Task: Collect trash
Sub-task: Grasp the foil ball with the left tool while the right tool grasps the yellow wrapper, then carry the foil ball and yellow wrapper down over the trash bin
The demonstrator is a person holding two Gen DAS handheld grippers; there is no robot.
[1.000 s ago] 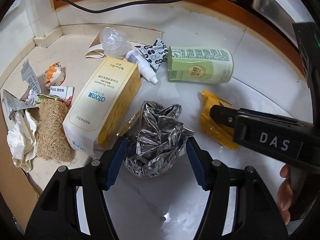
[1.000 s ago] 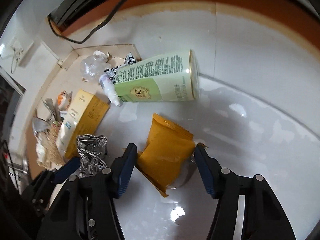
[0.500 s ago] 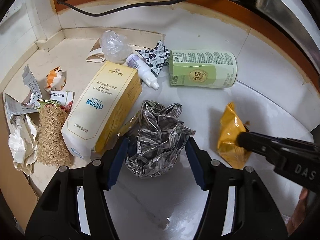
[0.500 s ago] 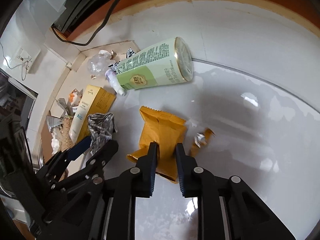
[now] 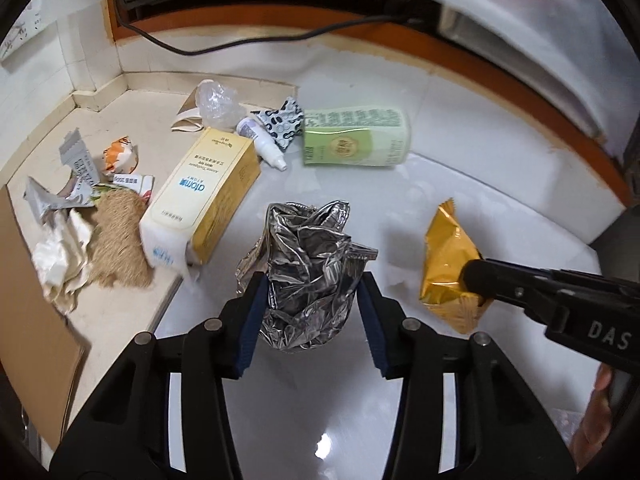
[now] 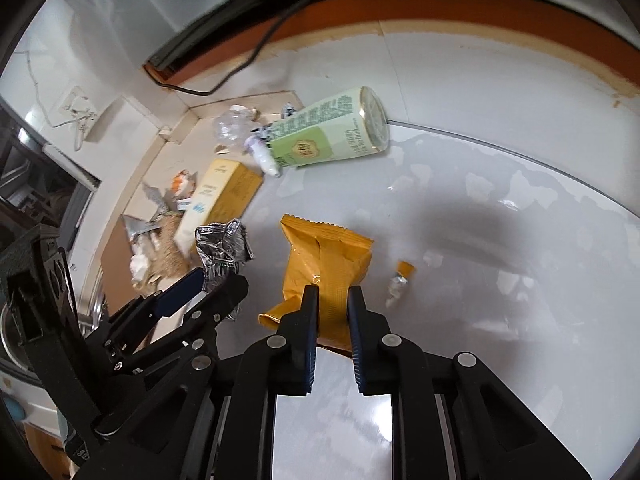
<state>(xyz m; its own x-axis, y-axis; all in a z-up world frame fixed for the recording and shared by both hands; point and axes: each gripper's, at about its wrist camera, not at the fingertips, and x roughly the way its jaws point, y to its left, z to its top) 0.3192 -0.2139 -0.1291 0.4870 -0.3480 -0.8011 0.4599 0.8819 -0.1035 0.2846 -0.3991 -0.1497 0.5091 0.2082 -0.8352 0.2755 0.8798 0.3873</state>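
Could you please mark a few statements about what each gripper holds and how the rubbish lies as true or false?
1. The left gripper is clamped on the crumpled silver foil wrapper. True; its jaws have just been closing on it.
2. The right gripper is open and empty. False; it is shut on the yellow snack packet.
3. The green drink can stands upright. False; it lies on its side.
4. The yellow Atomy toothpaste box lies beside the loofah sponge. True.
5. A black cable runs along the wall behind the rubbish. True.
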